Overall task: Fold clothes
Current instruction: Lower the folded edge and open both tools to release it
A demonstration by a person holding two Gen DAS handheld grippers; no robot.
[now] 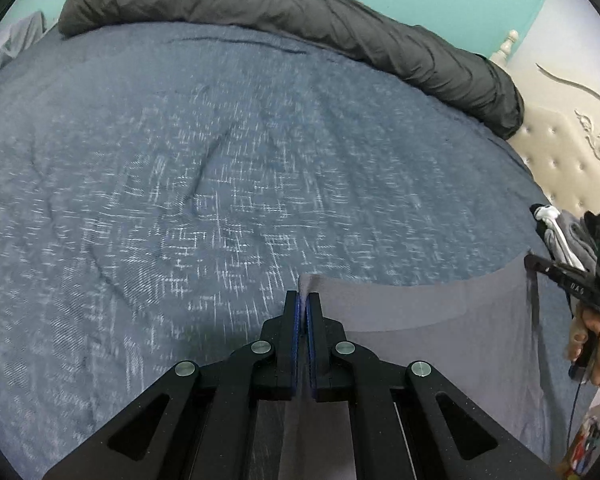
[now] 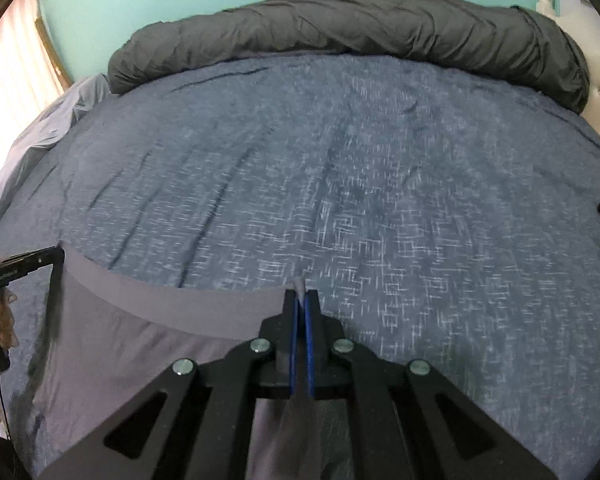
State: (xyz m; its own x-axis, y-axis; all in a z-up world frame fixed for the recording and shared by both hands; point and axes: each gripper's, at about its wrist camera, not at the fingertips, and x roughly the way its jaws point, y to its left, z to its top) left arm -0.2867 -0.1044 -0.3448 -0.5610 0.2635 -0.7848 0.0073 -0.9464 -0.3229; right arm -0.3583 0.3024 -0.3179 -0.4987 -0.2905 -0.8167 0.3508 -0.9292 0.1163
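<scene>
Left gripper, right gripper: each clamped on top corner of grey garment, stretched above near edge of blue bedspread. Keep top edge taut, level; lower flat onto bedspread.

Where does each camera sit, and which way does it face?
Left wrist: rides the left claw, facing across the bed to the duvet; the right claw and hand show at right.
Right wrist: rides the right claw, facing the same way; the left claw and hand show at left.
Shared: bed, duvet, and the garment stretched between both claws.
</scene>
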